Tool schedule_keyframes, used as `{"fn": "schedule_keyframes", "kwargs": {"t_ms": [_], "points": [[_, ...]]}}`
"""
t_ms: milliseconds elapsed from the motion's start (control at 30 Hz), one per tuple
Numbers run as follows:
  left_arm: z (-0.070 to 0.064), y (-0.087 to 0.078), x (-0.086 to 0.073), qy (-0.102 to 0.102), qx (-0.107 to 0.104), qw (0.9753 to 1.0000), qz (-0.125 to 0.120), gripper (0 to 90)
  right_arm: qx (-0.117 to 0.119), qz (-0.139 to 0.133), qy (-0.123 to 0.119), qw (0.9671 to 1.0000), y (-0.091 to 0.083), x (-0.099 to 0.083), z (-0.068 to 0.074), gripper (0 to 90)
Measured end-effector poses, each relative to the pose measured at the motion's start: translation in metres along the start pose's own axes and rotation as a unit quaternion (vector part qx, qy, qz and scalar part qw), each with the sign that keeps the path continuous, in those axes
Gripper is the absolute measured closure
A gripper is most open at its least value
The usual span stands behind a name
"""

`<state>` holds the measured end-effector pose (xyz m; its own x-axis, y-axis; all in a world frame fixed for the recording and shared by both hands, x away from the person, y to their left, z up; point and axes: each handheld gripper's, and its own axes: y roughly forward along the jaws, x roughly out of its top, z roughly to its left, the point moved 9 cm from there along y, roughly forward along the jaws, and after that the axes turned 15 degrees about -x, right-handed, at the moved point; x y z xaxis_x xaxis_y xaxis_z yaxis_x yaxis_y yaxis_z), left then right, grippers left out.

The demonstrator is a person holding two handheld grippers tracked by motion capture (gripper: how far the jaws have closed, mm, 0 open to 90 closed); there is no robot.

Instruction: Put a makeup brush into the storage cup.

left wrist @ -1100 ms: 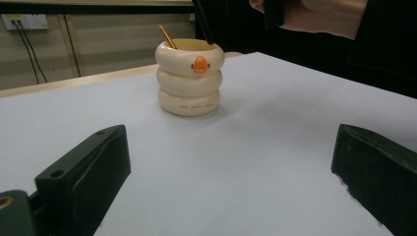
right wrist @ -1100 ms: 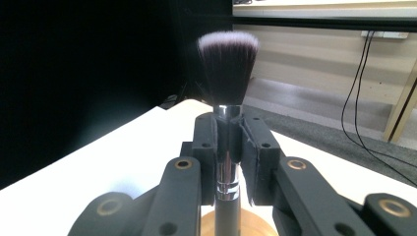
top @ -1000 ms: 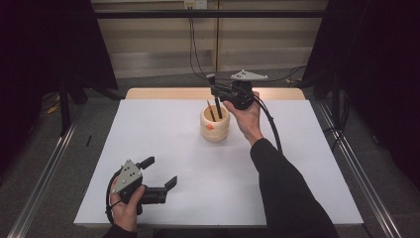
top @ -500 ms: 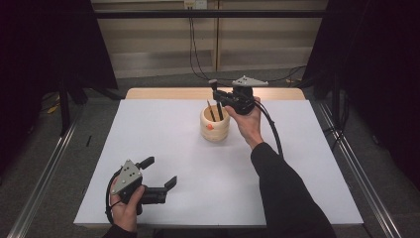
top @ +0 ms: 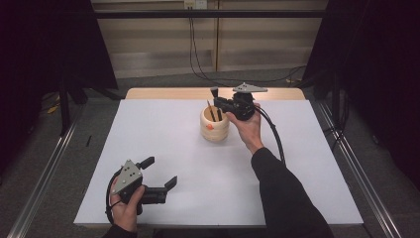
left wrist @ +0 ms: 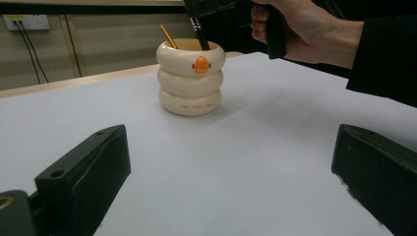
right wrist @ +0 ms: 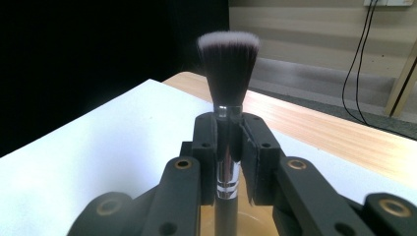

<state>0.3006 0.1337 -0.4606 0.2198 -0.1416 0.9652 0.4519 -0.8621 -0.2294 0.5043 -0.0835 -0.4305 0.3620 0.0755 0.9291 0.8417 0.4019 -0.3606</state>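
A cream ringed holder (top: 214,126) with an orange duck mark (left wrist: 200,64) stands at the table's far middle. A yellow pencil (left wrist: 167,37) leans inside it. My right gripper (top: 218,103) hovers over the holder's rim, shut on the handle of a black makeup brush (right wrist: 228,64). The brush stands upright with its bristles (top: 214,91) up and its handle end down inside the holder. My left gripper (top: 160,171) rests near the front left of the table, open with nothing between its jaws. It faces the holder (left wrist: 189,78) from a distance.
The white table sheet (top: 163,134) is bare between the two grippers. A wooden table edge (top: 168,93) runs along the back. Metal rails (top: 44,168) flank the table, and cables (top: 198,54) hang at the back wall.
My right gripper has sunk slightly over the holder with the brush in it. The left gripper has stayed still.
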Motion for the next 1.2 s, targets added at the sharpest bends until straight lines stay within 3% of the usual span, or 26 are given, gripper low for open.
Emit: {"fn": "schedule_keyframes", "kwargs": {"t_ms": [367,533,967,1067,1100,1133,1200], "points": [[-0.0006,0.0014,-0.0002,-0.002,-0.002,1.0,-0.001,1.2,-0.001,0.008,0.0,1.0,-0.004,-0.0076,-0.0075,76.3],[-0.0009,0.0017,-0.0002,-0.004,-0.001,1.0,-0.002,1.2,-0.008,0.001,-0.002,1.0,-0.0055,-0.0049,-0.0087,65.8],[-0.001,0.0017,0.0,-0.004,-0.001,1.0,-0.002,1.2,-0.016,0.013,-0.008,0.9998,-0.003,-0.0088,-0.0055,12.4],[0.0,0.001,-0.0008,-0.002,-0.001,1.0,0.001,1.2,-0.017,0.007,-0.011,0.9998,-0.0036,-0.0073,-0.0042,5.4],[0.0,0.001,-0.0006,-0.006,0.001,1.0,-0.001,1.2,-0.024,0.005,-0.022,0.9994,-0.0041,-0.0069,-0.004,3.6],[0.0001,0.001,-0.0005,-0.006,0.001,1.0,-0.002,1.2,-0.038,0.001,-0.03,0.9988,-0.0046,-0.0057,-0.004,5.3],[0.0006,0.0012,-0.0005,-0.006,0.002,1.0,-0.002,1.2,-0.037,-0.005,-0.03,0.9989,-0.006,-0.0035,-0.0025,4.0]]}}
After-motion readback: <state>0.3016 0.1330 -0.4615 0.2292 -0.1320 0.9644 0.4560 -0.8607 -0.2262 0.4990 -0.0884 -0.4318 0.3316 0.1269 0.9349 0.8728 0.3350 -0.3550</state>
